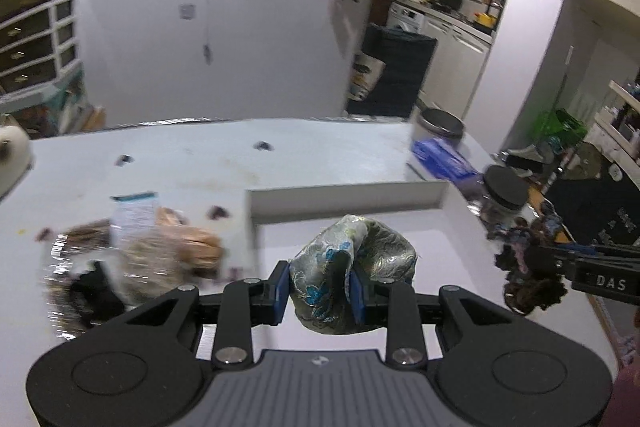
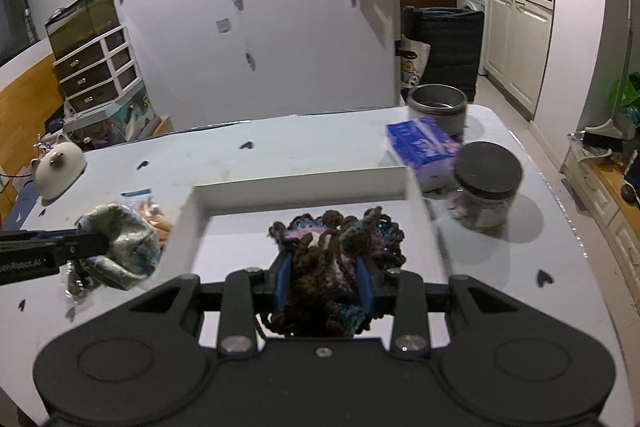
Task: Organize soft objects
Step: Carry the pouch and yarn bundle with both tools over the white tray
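My left gripper (image 1: 320,289) is shut on a silver-green brocade pouch (image 1: 348,267) with blue flowers and holds it above the near part of a shallow white tray (image 1: 344,197). My right gripper (image 2: 323,283) is shut on a brown, pink and blue crocheted piece (image 2: 336,239) above the same tray (image 2: 296,187). The right gripper with the crochet shows at the right edge of the left wrist view (image 1: 532,267). The left gripper with the pouch shows at the left of the right wrist view (image 2: 120,247).
A shiny plastic packet with brown contents (image 1: 132,255) lies left of the tray. A blue tissue box (image 2: 420,145), a black-lidded glass jar (image 2: 486,185) and a grey metal pot (image 2: 438,107) stand at the back right. A white cat-shaped lamp (image 2: 58,167) is far left.
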Demonstrator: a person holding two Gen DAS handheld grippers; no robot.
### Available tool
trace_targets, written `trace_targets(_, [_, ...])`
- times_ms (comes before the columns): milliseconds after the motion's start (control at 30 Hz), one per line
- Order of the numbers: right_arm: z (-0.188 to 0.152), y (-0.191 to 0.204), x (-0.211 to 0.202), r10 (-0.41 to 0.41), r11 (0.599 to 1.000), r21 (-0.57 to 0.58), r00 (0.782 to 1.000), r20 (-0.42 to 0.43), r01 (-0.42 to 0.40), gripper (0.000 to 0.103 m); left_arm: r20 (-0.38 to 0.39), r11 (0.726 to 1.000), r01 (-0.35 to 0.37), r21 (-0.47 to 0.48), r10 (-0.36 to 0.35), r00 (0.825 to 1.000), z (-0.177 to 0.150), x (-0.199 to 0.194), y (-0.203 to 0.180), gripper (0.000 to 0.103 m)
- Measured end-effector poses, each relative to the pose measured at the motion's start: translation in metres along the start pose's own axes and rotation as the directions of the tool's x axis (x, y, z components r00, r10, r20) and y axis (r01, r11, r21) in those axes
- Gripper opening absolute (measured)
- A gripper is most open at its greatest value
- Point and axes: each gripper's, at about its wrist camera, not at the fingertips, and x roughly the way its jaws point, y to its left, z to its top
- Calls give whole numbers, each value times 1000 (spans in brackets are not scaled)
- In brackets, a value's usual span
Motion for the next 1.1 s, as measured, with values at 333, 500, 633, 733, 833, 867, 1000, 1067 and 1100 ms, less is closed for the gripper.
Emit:
trace_targets(333, [-3,-63,17,56,998,-3,995,-77,-57,35,-132,996,88,13,-85,988,-5,60,-86,33])
trace_targets(500, [-12,-71,42,110,994,-10,980,-166,-113,36,-222,997,73,-4,-72,972,-11,89,-104,33])
trace_targets(633, [-17,-70,56,148,987,-23,966,-213,-156,36,-327,999,31,-24,-37,944,-19,108,-109,33])
trace_targets(733, [-20,-69,67,154,985,-40,957,-247,-168,36,-373,1000,-2,-31,-10,928,-24,119,-108,33])
trace_targets(833, [-22,-70,75,153,984,-48,950,-272,-173,36,-390,999,-2,-47,-16,920,-27,123,-106,33])
trace_targets(867, [-23,-70,78,150,984,-52,949,-278,-171,36,-394,999,-2,-49,-17,919,-28,125,-107,33])
trace_targets(1000, [-25,-74,81,140,984,-68,945,-295,-167,36,-405,998,5,-59,-29,914,-30,128,-111,34])
trace_targets(1067, [-27,-77,84,137,984,-68,942,-305,-166,37,-406,998,13,-65,-39,913,-31,131,-113,38])
trace_targets(1100, [-29,-79,86,136,984,-64,940,-313,-164,38,-409,998,18,-66,-44,912,-32,133,-114,39])
